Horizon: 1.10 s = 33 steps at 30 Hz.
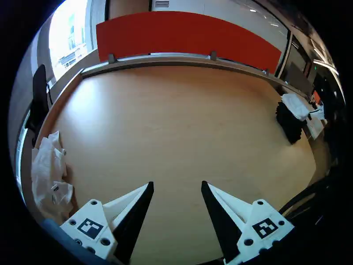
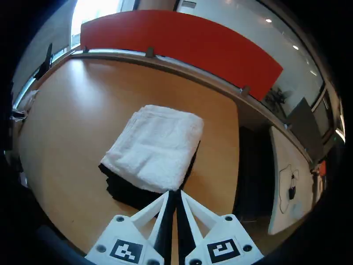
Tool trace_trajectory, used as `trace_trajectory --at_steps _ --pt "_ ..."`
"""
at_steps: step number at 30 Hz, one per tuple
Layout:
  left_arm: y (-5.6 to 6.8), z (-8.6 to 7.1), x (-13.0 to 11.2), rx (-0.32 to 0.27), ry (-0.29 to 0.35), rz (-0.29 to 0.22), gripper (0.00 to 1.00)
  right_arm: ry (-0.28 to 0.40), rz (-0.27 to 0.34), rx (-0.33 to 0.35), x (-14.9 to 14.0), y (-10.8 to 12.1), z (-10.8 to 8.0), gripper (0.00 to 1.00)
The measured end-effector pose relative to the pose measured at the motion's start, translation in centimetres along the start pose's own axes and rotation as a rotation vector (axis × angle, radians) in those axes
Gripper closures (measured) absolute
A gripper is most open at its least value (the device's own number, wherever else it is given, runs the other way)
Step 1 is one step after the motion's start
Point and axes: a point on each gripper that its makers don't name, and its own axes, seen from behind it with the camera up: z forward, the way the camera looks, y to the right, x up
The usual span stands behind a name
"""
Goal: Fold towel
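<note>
The white towel [image 2: 154, 148] looks done: it lies folded into a neat thick rectangle on top of a dark folded pile [image 2: 121, 187], directly ahead of the right claw [image 2: 174, 193]. That claw's fingers are pressed together, with their tips right at the towel's near edge. I see nothing caught between them.

The left claw [image 1: 177, 183] is spread wide over the bare counter [image 1: 176, 123] and holds nothing. From there, the same stack sits far off to its right, near the counter's end.

What is left, I'd judge, is the heap of crumpled white cloths [image 1: 46, 172] lying at the counter's edge well to the left of the left claw. If those are also meant for folding, one has yet to be fetched and spread out on the open stretch in front of it.

The counter is pale wood, smooth and wide. A red partition panel [image 1: 185, 35] runs along its far side beyond both claws. A bright window [image 1: 68, 35] and a dark chair [image 1: 39, 101] are off to the left. To the right of the right claw, across a gap, stands another desk [image 2: 282, 145] with a cable [image 2: 289, 176] on it.
</note>
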Motion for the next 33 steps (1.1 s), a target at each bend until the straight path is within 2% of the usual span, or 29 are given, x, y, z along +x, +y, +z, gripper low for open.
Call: trace_trajectory --at_steps 15,24,33 --pt "0.0 -0.1 0.0 0.005 -0.001 0.002 0.21 -0.071 0.052 -0.010 -3.2 -0.4 2.1 0.96" --pt "0.1 -0.1 0.1 0.005 -0.002 0.009 0.21 -0.093 0.061 -0.027 -3.7 -0.1 2.8 0.96" --pt "0.0 -0.1 0.1 0.009 -0.004 0.004 0.21 -0.087 0.054 -0.031 -3.5 -0.2 2.8 0.94"
